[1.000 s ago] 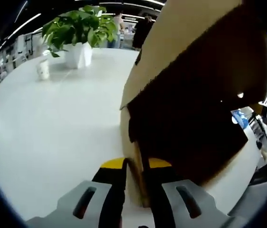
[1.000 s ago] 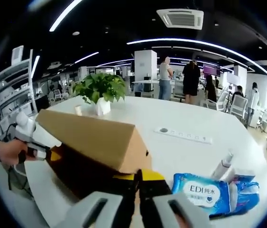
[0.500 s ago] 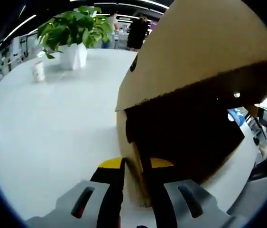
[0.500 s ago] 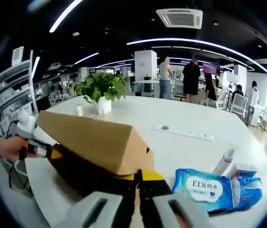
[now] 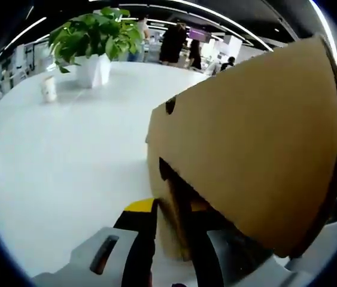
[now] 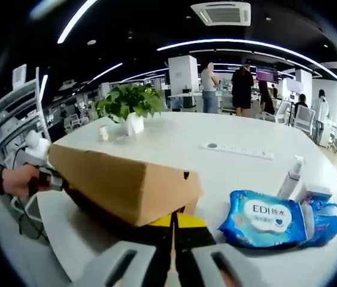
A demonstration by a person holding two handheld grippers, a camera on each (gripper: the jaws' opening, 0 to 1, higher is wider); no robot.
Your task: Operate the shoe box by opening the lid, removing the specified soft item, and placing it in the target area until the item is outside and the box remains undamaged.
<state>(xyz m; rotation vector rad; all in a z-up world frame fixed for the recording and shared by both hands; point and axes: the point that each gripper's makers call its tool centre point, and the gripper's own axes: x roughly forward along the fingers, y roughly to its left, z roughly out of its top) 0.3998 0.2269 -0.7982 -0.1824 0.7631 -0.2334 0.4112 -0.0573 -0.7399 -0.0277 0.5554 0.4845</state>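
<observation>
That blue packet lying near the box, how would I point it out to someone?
Start from the big white table and find the brown cardboard shoe box. Just to its right in the right gripper view lies a soft blue wet-wipes pack. Unlike the slim white bottle behind it, it is flat and labelled EDI.

The left tool [image 5: 169,239] has its jaws closed on a cardboard box wall [image 5: 169,224]. The right tool [image 6: 173,239] pinches the box's opposite wall. A hand [image 6: 14,179] grips the left tool's handle.
</observation>
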